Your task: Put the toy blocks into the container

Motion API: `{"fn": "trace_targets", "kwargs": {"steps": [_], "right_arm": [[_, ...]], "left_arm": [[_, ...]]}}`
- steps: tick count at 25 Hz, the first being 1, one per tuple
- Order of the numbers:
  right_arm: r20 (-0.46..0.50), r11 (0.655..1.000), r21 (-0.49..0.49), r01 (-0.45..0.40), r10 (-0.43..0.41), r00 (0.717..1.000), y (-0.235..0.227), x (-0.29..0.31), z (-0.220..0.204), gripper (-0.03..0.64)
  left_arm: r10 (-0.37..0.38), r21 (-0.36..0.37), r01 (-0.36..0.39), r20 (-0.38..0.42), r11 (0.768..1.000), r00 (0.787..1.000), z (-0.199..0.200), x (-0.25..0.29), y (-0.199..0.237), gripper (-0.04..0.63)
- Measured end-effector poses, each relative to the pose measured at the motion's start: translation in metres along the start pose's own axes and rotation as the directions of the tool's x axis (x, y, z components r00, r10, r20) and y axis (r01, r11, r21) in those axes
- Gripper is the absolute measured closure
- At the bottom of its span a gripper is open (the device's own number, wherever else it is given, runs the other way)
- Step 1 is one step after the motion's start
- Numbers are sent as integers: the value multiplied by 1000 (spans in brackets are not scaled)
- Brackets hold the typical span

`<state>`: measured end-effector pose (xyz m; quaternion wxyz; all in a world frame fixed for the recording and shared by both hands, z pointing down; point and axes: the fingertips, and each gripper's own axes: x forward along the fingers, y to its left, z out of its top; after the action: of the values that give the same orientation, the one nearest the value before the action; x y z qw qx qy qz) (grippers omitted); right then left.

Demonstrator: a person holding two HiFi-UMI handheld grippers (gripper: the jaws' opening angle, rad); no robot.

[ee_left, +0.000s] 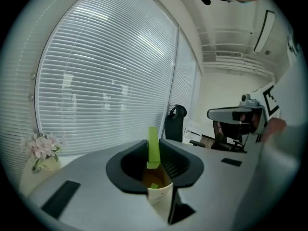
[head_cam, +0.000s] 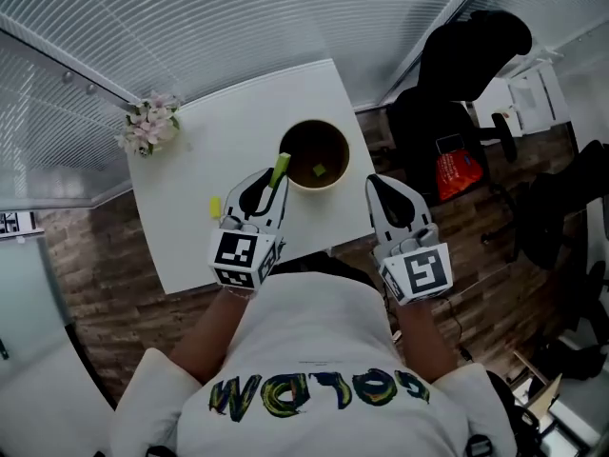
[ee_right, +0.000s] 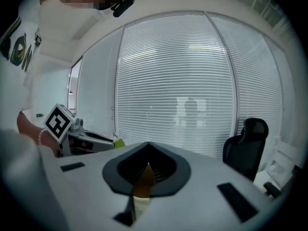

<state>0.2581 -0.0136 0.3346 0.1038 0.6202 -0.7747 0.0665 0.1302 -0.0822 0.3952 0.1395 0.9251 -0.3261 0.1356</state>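
White table [head_cam: 181,236] fills the middle of the head view. At its centre the left gripper [head_cam: 266,183] has its jaws part-way closed on a long green block [head_cam: 279,171], whose tip reaches the left rim of the brown container [head_cam: 320,188]. A small green block [head_cam: 319,170] lies inside. A yellow block [head_cam: 215,207] lies just left of that gripper. The right gripper [head_cam: 384,188], lower right of the container, is closed and empty.

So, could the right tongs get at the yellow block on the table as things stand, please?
Probably not directly: the yellow block lies beyond the left tongs, which hold a green block and stand between it and the shut right tongs.
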Motion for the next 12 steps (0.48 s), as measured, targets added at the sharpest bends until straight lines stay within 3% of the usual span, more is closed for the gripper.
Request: {"fn": "trace_targets", "kwargs": {"steps": [12], "right_arm": [[-6, 1000, 30, 10, -10, 1000, -24, 6, -12, 607]], "left_arm": [[-35, 57, 42, -111, 997, 993, -33, 70, 0, 511]]}}
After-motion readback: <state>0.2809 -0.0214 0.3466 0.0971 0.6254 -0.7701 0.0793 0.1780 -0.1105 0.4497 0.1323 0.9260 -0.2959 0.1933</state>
